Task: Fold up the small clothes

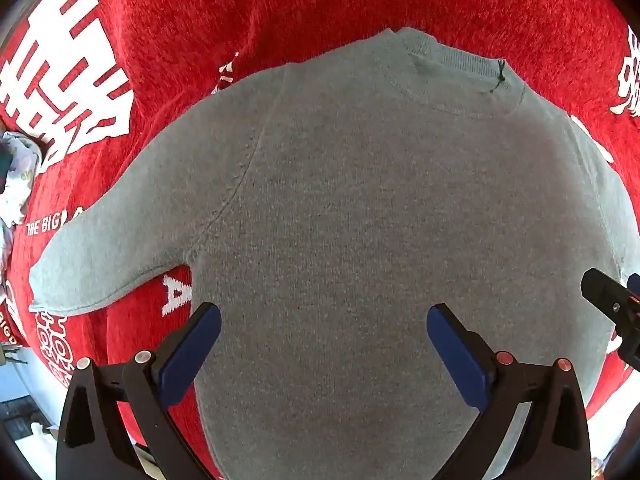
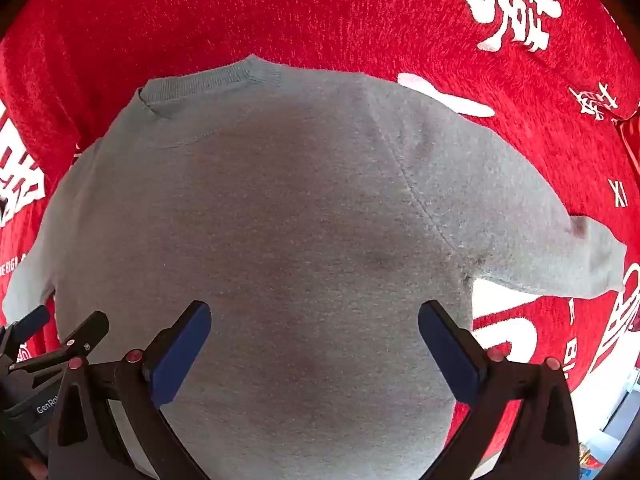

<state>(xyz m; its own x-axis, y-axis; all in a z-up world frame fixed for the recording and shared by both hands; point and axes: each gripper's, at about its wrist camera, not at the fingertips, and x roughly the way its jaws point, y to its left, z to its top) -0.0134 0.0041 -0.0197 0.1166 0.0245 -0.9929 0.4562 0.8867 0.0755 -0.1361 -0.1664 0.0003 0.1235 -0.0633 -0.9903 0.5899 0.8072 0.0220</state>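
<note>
**Ana:** Two grippers are hanging over the work, both pointing straight down. What are they doing?

**Ben:** Nothing is being held. The left gripper (image 1: 324, 322) is standing with its blue pads (image 1: 192, 354) wide apart and empty, and the right gripper (image 2: 314, 320) is doing the same. They are hovering side by side; each one is showing at the edge of the other's view.

**Ana:** And beneath them?

**Ben:** A small grey sweater (image 1: 360, 220) is lying flat directly under both, spreading out ahead of the fingers, with its ribbed collar (image 1: 452, 76) at the far end. One sleeve (image 1: 104, 256) is reaching out past the left gripper's left finger; the other sleeve (image 2: 560, 248) is reaching out past the right gripper's right finger.

**Ana:** How is it likely to handle?

**Ben:** It is looking like soft, light knit: limp, likely to sag and bunch, not fragile. I would judge the sleeve cuffs or the shoulder seams best for pinching, taking a thin edge rather than the broad middle.

**Ana:** What is it resting on?

**Ben:** A fuzzy red blanket (image 1: 320, 4) with white lettering is showing all around it.
</note>
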